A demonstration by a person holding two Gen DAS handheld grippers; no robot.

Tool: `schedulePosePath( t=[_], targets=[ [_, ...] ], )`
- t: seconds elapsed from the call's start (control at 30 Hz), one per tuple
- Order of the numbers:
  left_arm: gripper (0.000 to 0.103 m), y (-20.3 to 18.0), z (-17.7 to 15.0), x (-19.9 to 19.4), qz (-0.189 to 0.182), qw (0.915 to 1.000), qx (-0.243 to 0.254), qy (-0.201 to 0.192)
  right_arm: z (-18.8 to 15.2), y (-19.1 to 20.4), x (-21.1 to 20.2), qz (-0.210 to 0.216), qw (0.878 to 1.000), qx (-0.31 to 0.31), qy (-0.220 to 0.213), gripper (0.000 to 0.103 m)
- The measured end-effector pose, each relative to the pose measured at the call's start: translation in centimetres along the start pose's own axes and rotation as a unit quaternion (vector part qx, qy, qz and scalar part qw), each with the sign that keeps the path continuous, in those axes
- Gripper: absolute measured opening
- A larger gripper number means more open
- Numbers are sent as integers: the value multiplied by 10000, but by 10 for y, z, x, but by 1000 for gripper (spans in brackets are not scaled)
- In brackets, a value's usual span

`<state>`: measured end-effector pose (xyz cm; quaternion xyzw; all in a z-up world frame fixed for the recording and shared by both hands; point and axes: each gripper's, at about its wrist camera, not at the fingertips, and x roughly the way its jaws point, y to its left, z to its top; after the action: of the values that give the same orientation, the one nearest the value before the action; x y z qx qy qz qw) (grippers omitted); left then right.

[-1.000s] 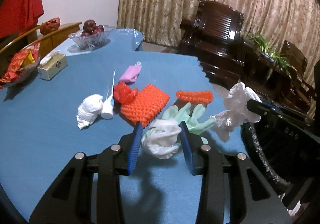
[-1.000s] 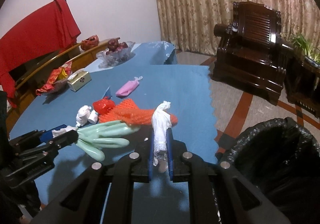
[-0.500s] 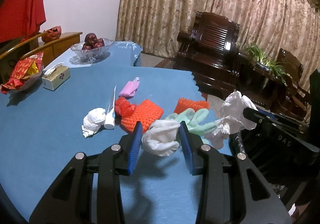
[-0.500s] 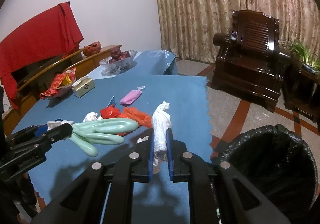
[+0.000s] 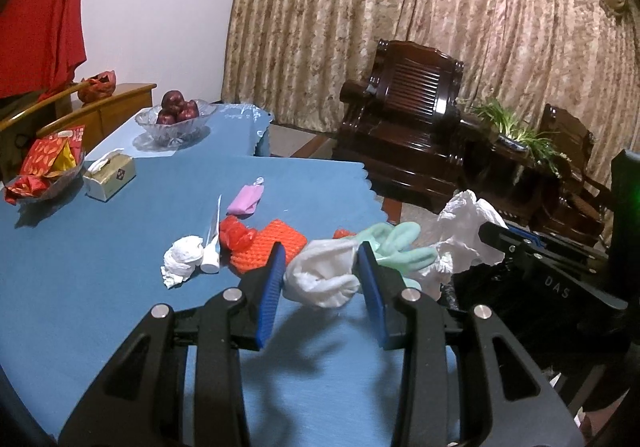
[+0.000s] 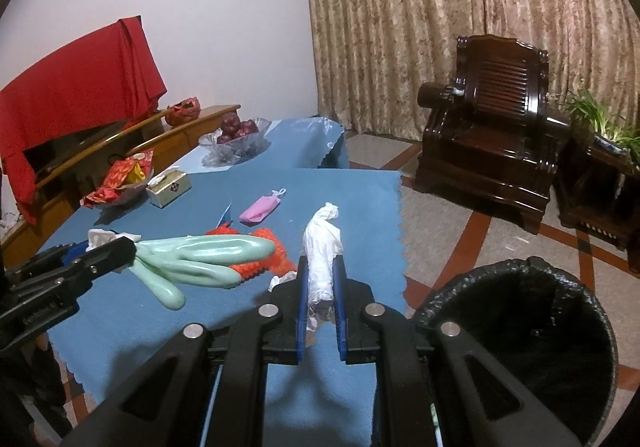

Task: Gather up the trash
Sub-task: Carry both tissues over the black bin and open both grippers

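My left gripper [image 5: 320,267] is shut on the white cuff of a mint green rubber glove [image 5: 396,247] and holds it above the blue table [image 5: 100,267]; the glove also shows in the right wrist view [image 6: 200,259]. My right gripper [image 6: 320,275] is shut on a crumpled white tissue [image 6: 322,243], held above the table's right edge; this tissue shows in the left wrist view [image 5: 464,231]. A black-lined trash bin [image 6: 520,319] stands on the floor to the right of the right gripper.
On the table lie a white tissue wad [image 5: 182,257], a white tube [image 5: 212,243], red plastic [image 5: 236,237], orange foam netting [image 5: 272,243] and a pink pouch [image 5: 246,199]. A tissue box [image 5: 110,177], snack bowl [image 5: 44,167] and fruit bowl [image 5: 176,119] stand behind. A wooden armchair [image 6: 492,127] is beyond.
Both grippers have risen and pulled back from the table. The glove has come up off the cloth with the left gripper. The bin has come more fully into the right wrist view.
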<state>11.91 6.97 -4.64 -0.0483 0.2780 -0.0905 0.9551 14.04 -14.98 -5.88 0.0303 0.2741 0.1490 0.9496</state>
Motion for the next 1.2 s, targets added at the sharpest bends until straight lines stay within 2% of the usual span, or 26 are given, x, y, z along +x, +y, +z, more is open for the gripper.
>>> schedulePosePath(
  t=[0.3,0.57,0.9,1.2],
  targets=[
    [36,-23,3,-5,-153,9998,133,-69,-1,-13,-27,-196,9997,52,-133,11],
    [36,-61,9,-10,-500,9980,334,-179,-2,-38,-52,-459,9984,194,-277,11],
    [32,-100,3,8,-761,9955,557,-66,-14,-77,-81,-896,9949,369,-281,11],
    [32,-139,-7,38,-1156,9903,759,123,-21,-107,-93,-1211,9908,556,-246,11]
  ],
)
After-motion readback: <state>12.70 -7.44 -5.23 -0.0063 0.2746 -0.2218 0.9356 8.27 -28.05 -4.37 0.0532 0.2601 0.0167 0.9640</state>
